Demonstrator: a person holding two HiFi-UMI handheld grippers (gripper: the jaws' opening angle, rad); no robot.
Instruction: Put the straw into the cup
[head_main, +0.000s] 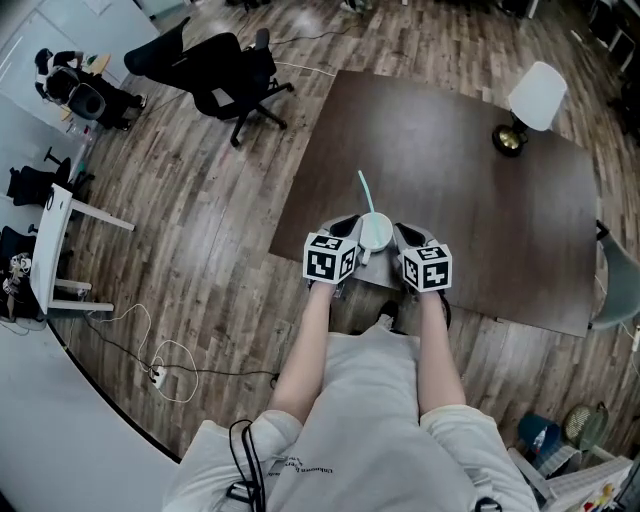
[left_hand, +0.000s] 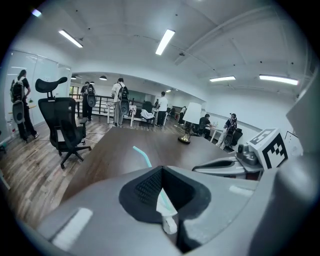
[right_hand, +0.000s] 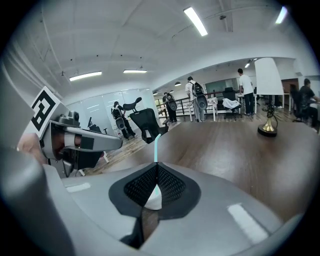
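Observation:
A small white cup (head_main: 376, 232) hangs just over the front edge of the dark brown table (head_main: 480, 200), between my two grippers. A teal bent straw (head_main: 365, 190) rises from it and leans away from me. My left gripper (head_main: 350, 230) is at the cup's left side, its jaws shut on the white cup (left_hand: 165, 207). My right gripper (head_main: 402, 236) is at the cup's right side. In the right gripper view its pads close on the straw (right_hand: 156, 147), which stands straight up from them. The straw's bent top (left_hand: 142, 155) shows past the left jaws.
A lamp (head_main: 530, 105) with a white shade and brass base stands at the table's far right. A black office chair (head_main: 225, 70) is on the wooden floor to the left, near a white desk (head_main: 55, 240). Cables (head_main: 165, 365) lie on the floor. People stand far off.

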